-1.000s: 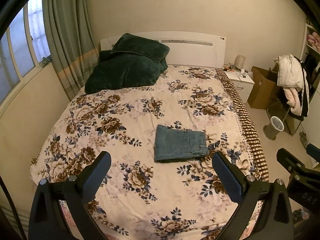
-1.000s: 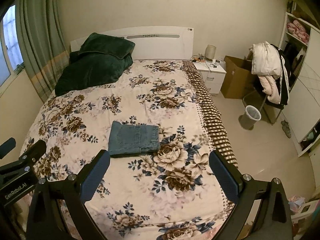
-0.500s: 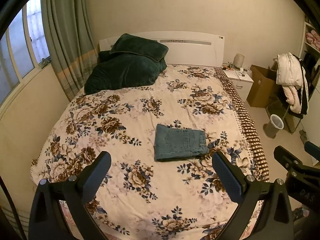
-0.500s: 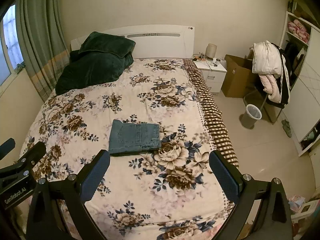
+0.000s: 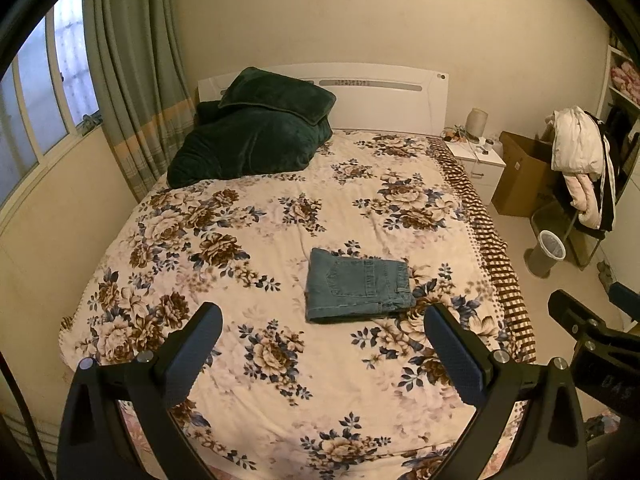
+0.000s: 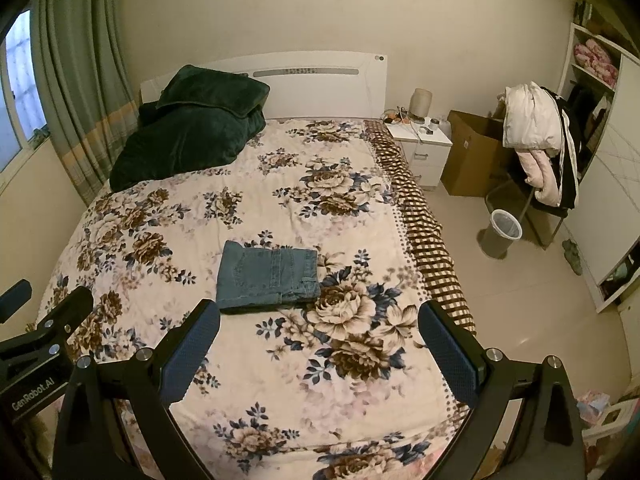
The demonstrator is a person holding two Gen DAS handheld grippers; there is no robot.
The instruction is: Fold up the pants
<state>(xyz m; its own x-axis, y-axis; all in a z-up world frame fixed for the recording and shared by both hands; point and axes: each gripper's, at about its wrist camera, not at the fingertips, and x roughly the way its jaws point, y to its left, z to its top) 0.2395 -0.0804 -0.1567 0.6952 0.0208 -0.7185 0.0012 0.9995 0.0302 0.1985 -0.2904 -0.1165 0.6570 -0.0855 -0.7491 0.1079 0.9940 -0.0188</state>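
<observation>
Blue denim pants (image 5: 358,287) (image 6: 267,274) lie folded into a compact rectangle on the floral bedspread (image 5: 256,248) (image 6: 352,208), right of the bed's middle. My left gripper (image 5: 322,344) hangs open above the bed's foot, well short of the pants, with nothing between its fingers. My right gripper (image 6: 320,340) is also open and empty, held back from the pants and a little to their right. Each gripper's body shows at the edge of the other's view.
Dark green pillows and a blanket (image 5: 256,132) are piled at the headboard. To the bed's right stand a white nightstand (image 6: 424,148), a cardboard box (image 6: 472,156), a waste bin (image 6: 500,236) and a chair draped with clothes (image 6: 536,136). Curtains and a window are on the left.
Both grippers have drifted slightly back and up from the bed. The folded pants have not moved.
</observation>
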